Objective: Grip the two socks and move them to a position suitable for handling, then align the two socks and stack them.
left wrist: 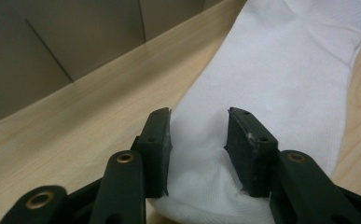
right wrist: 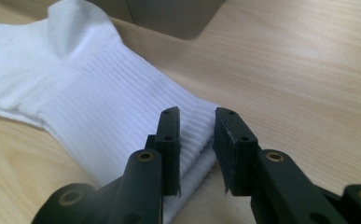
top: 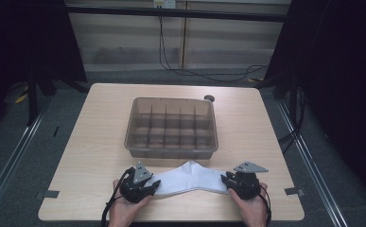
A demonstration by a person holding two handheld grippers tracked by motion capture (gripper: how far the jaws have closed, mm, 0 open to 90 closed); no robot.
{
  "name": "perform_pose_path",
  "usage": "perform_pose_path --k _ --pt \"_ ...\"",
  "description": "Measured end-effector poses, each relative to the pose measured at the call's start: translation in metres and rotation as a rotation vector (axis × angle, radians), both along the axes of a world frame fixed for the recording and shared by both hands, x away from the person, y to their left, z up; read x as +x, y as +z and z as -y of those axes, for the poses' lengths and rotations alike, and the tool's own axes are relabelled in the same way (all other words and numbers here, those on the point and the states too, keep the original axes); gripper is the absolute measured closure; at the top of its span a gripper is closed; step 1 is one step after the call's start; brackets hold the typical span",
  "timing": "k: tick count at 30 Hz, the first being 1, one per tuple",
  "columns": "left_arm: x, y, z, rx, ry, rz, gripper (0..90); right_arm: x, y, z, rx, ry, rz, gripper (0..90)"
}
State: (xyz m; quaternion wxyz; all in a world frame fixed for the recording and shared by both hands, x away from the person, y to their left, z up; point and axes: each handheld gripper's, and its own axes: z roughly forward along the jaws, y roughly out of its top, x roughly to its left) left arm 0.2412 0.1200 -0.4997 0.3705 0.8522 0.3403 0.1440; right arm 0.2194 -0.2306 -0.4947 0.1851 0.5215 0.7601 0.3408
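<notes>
Honestly, from the high view I see the white sock [top: 190, 178] lying flat on the bench [top: 100, 142], just in front of the clear divided bin [top: 171, 127], stretched between my left tongs [top: 148, 188] and right tongs [top: 227, 180]. Both hands rest low at the near edge, tongs pointing inward at each other along the sock.

Through the left gripper view, the left tongs [left wrist: 199, 135] stand partly open, straddling the sock's [left wrist: 281, 84] end; the cloth bunches up between the pads without being pinched. My worry: if I lift now, that end simply stays on the bench.

Through the right gripper view, the right tongs [right wrist: 197, 140] stand narrowly open around the ribbed cuff [right wrist: 122, 121], the left pad touching the fabric, the other clear of it. I judge that nothing is gripped. Closing unevenly could catch one layer, letting the sock unfold or drag sideways toward the bin.
</notes>
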Motion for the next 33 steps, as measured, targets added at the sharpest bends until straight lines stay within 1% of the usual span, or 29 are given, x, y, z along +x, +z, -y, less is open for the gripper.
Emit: perform_pose_path --k 1,2,4,5,6,7,8,9,10,11,12,13,14,16,17,19,20,21,22,23,24,25,26,27,28,29,30,32,33 --pt "-0.001 0.0 0.0 -0.005 -0.011 -0.003 57.9 0.003 -0.001 0.001 0.007 0.003 0.004 71.5" --pt "-0.002 0.001 -0.002 0.011 -0.024 -0.007 56.9 0.005 -0.001 0.003 0.013 0.002 0.001 71.6" --pt "-0.004 0.002 -0.001 -0.01 -0.022 -0.031 52.7 0.01 -0.002 0.004 0.016 0.008 0.0 71.5" --pt "-0.004 0.003 -0.002 -0.006 -0.037 -0.035 49.7 0.011 -0.002 0.004 0.017 0.009 -0.002 71.5" --pt "-0.004 0.003 -0.001 -0.015 -0.046 -0.046 47.1 0.012 -0.002 0.005 0.016 0.013 -0.002 71.5" --pt "-0.002 0.005 -0.003 -0.033 -0.054 -0.06 41.6 0.014 -0.001 0.005 0.008 0.021 -0.003 71.4" --pt "0.0 0.005 -0.004 -0.051 -0.052 -0.066 37.0 0.015 -0.001 0.005 0.01 0.022 -0.005 71.4" --pt "0.003 0.007 -0.005 -0.045 -0.034 -0.063 34.6 0.015 -0.001 0.005 0.011 0.022 -0.007 71.3" --pt "0.003 0.007 -0.005 -0.045 -0.034 -0.063 31.8 0.016 -0.001 0.005 0.012 0.023 -0.008 71.2" --pt "0.011 0.008 -0.008 -0.053 -0.007 -0.055 28.2 0.017 -0.001 0.006 0.015 0.025 -0.004 71.0" --pt "0.014 0.009 -0.008 -0.051 0.007 -0.063 28.2 0.017 -0.001 0.006 0.019 0.025 -0.004 71.0" --pt "0.017 0.01 -0.008 -0.019 0.018 -0.053 28.1 0.017 -0.001 0.006 0.02 0.023 -0.005 70.7" --pt "0.019 0.009 -0.007 -0.005 0.021 -0.049 27.6 0.018 -0.001 0.007 0.023 0.023 -0.005 70.6" --pt "0.023 0.007 -0.007 -0.021 0.014 -0.072 27.9 0.018 -0.001 0.007 0.029 0.023 -0.008 70.3" --pt "0.025 0.006 -0.007 -0.005 0.008 -0.074 28.4 0.019 -0.001 0.008 0.028 0.022 -0.007 69.7" --pt "0.025 0.004 -0.005 0.022 0.014 -0.074 27.1 0.02 -0.001 0.009 0.025 0.029 -0.008 68.2" --pt "0.024 0.003 -0.004 0.027 0.007 -0.078 27.0 0.02 -0.001 0.01 0.025 0.026 -0.007 67.2" --pt "0.023 0.003 -0.003 0.027 0.007 -0.078 27.0 0.021 0.0 0.01 0.022 0.02 -0.009 66.8" --pt "0.022 0.003 -0.003 0.043 -0.003 -0.066 26.7 0.022 0.0 0.01 0.021 0.021 -0.011 66.6" --pt "0.02 0.003 -0.002 0.054 -0.004 -0.064 26.3 0.022 0.0 0.01 0.02 0.02 -0.012 66.2" --pt "0.018 0.003 -0.001 0.049 -0.008 -0.061 26.2 0.023 -0.001 0.011 0.022 0.018 -0.013 66.0" --pt "0.016 0.003 -0.001 0.054 -0.003 -0.059 26.1 0.024 -0.001 0.011 0.026 0.014 -0.014 65.7" --pt "0.013 0.001 -0.001 0.036 0.0 -0.058 25.6 0.024 -0.001 0.012 0.026 0.013 -0.017 65.5" --pt "0.012 0.001 -0.001 0.031 -0.004 -0.065 25.4 0.026 -0.001 0.013 0.027 0.016 -0.013 65.1" --pt "0.009 0.001 -0.001 0.032 -0.009 -0.062 25.4 0.026 -0.001 0.012 0.026 0.011 -0.017 64.8" --pt "0.006 0.0 0.0 0.02 -0.008 -0.067 25.4 0.028 0.0 0.013 0.021 0.011 -0.018 64.6" --pt "0.004 0.001 0.0 0.031 -0.016 -0.072 25.4 0.028 0.0 0.013 0.018 0.014 -0.018 64.4" --pt "0.0 0.002 0.003 0.045 -0.019 -0.054 25.4 0.029 0.001 0.013 0.013 0.018 -0.022 63.1" --pt "-0.001 0.003 0.003 0.051 -0.024 -0.062 25.4 0.028 0.002 0.013 0.019 0.013 -0.024 62.1"
